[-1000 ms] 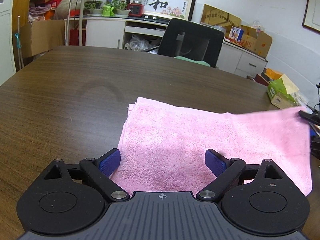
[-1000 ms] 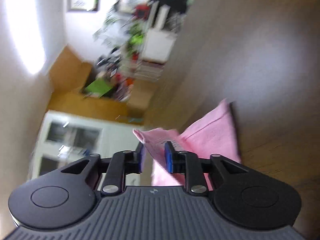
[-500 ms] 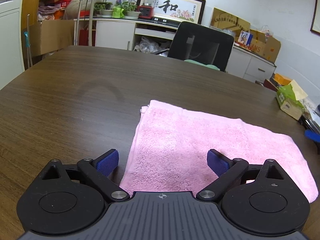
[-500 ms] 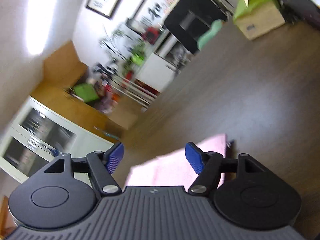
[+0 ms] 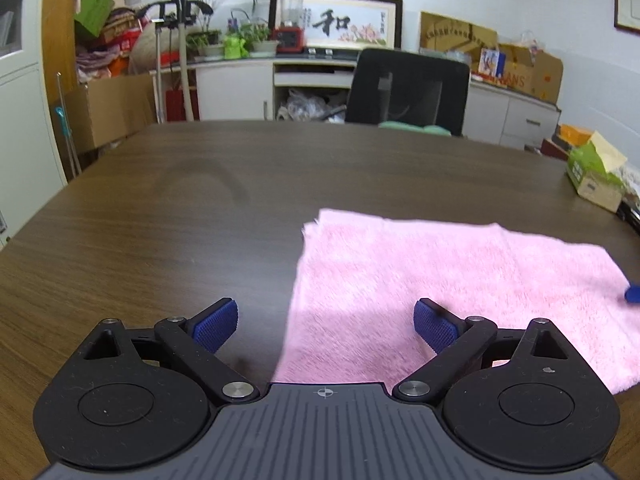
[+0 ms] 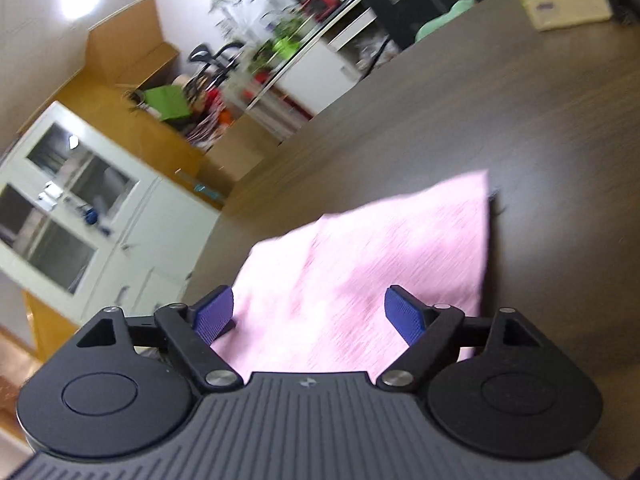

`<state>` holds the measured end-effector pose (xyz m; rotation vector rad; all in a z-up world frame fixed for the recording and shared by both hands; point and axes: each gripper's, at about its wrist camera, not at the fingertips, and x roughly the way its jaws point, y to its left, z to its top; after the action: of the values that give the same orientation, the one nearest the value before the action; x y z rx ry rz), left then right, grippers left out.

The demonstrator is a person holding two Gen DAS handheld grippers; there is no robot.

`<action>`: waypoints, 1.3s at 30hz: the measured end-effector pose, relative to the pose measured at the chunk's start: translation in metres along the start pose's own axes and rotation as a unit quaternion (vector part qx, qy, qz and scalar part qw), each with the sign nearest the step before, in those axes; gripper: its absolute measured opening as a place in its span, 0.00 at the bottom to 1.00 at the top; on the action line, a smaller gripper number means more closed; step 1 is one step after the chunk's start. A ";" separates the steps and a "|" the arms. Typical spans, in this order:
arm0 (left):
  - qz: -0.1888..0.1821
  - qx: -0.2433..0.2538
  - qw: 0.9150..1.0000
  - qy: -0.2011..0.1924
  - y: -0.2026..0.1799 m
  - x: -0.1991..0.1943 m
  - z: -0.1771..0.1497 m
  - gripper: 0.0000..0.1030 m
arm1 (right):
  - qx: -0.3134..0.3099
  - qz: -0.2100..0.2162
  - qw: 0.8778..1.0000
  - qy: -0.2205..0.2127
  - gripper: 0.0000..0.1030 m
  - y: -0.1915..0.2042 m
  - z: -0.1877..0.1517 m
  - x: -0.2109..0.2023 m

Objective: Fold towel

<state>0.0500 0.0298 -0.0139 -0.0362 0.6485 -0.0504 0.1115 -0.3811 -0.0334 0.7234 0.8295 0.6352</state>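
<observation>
Pink towel (image 5: 452, 276) lies flat on the dark wood tabletop (image 5: 200, 208), folded over w/ a doubled edge at its 10 o'clock corner. Left tool (image 5: 326, 326) has fingers spread wide, holding nothing; its left blue pad (image 5: 216, 326) is over bare wood, right pad (image 5: 434, 330) over the towel's near part. Right tool (image 6: 308, 320) is also spread and empty, w/ the towel (image 6: 360, 272) lying between and beyond its pads (that view is tilted and motion-blurred). A blue pad tip (image 5: 633, 293) shows at 3 o'clock by the towel's right edge.

Writing: framed calligraphy (image 5: 336, 26) at 12 o'clock reads "和", w/ smaller characters too small to read. Cardboard box (image 5: 532, 74) at 1 o'clock shows "ANS", rest hidden. Green tissue box (image 5: 596, 176) at 2 o'clock sits on the tabletop, label unreadable. Black office chair (image 5: 408, 92) stands behind the tabletop's far edge.
</observation>
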 end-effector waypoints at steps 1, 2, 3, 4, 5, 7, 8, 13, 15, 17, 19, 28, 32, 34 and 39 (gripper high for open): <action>-0.002 -0.003 1.000 -0.001 0.003 -0.001 0.001 0.93 | 0.001 0.000 1.000 0.003 0.84 0.001 -0.002 0.000; -0.004 -0.006 1.000 -0.002 0.007 -0.001 0.002 0.93 | 0.003 0.000 1.000 0.007 0.84 0.002 -0.003 0.000; -0.008 -0.010 1.000 0.001 0.011 -0.001 0.002 0.93 | 0.004 0.000 1.000 0.010 0.85 0.003 -0.005 0.000; -0.013 -0.013 1.000 0.003 0.014 -0.001 0.002 0.93 | 0.006 0.000 1.000 0.013 0.85 0.004 -0.007 0.000; -0.018 -0.015 1.000 0.006 0.015 0.000 0.002 0.93 | 0.007 0.000 1.000 0.017 0.85 0.005 -0.008 0.000; -0.038 -0.021 0.999 0.011 0.018 0.000 0.001 0.93 | 0.011 0.002 1.000 0.021 0.87 0.006 -0.012 -0.001; -0.049 -0.026 0.998 0.013 0.020 0.000 0.000 0.93 | 0.013 0.005 1.000 0.020 0.87 0.006 -0.014 -0.003; -0.137 -0.051 0.989 0.011 0.023 -0.004 0.000 0.92 | 0.024 0.018 0.999 0.016 0.88 0.000 -0.018 -0.008; -0.143 -0.044 0.989 0.010 0.020 -0.003 -0.002 0.92 | 0.023 0.019 0.999 0.015 0.88 -0.001 -0.019 -0.009; -0.133 -0.034 0.990 0.015 0.017 0.000 -0.004 0.92 | 0.021 0.017 1.000 0.015 0.88 -0.001 -0.020 -0.010; -0.123 -0.031 0.991 0.030 0.015 0.006 -0.005 0.92 | 0.017 0.013 1.000 0.016 0.88 -0.001 -0.022 -0.011; -0.073 0.042 0.995 0.055 -0.004 -0.004 -0.019 0.90 | 0.010 0.009 1.000 0.014 0.88 -0.005 -0.022 -0.013; -0.084 0.055 0.993 0.061 -0.009 -0.012 -0.021 0.85 | 0.007 0.003 1.000 0.009 0.88 -0.004 -0.022 -0.014; -0.100 0.046 0.991 0.072 -0.004 -0.012 -0.018 0.85 | 0.002 -0.010 1.000 0.000 0.88 -0.003 -0.022 -0.017; -0.115 -0.010 0.991 0.067 0.022 -0.017 -0.009 0.90 | -0.043 -0.056 0.997 -0.023 0.89 0.009 -0.026 -0.021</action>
<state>0.0319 0.0528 -0.0121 -0.1276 0.7775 -0.2717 0.0775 -0.3837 -0.0298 0.6063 0.7890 0.5483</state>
